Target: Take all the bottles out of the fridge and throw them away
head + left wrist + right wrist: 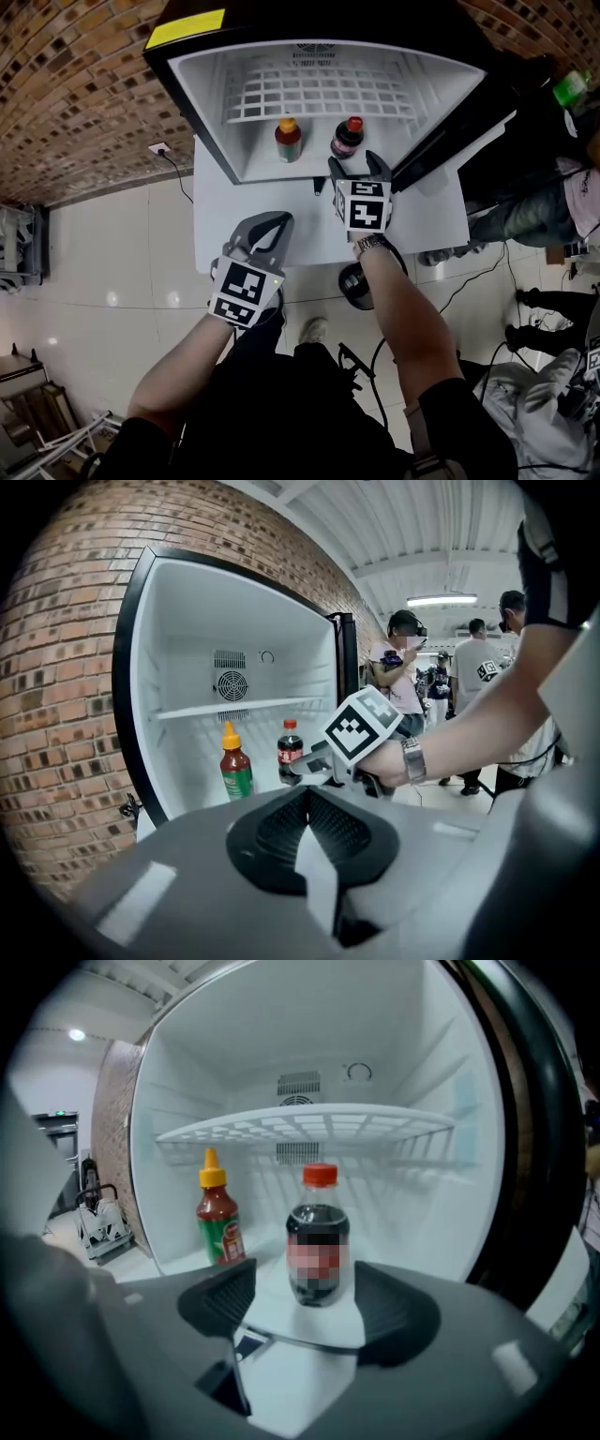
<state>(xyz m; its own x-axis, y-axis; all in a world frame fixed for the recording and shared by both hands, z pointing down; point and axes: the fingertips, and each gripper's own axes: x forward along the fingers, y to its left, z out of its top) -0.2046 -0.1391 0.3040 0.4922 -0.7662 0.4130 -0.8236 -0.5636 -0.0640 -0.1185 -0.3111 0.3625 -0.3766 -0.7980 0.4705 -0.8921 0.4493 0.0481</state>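
Note:
A small fridge [202, 89] stands open on a white platform. Inside it a red sauce bottle [288, 140] with a yellow cap and green label stands left of a dark cola bottle [348, 138] with a red cap. My right gripper [354, 165] is at the fridge mouth, open, its jaws either side of the cola bottle [319, 1241] and just short of it, touching nothing. The sauce bottle [217, 1218] stands further left. My left gripper [279, 223] hangs back over the platform, shut and empty. From the left gripper view both bottles [234, 766] show, with the right gripper [298, 772] beside the cola.
A white wire shelf [300, 1129] spans the fridge above the bottles. The fridge door [450, 141] hangs open at the right. A brick wall [66, 84] is behind. Several people [403, 672] stand to the right. Cables [469, 281] lie on the tiled floor.

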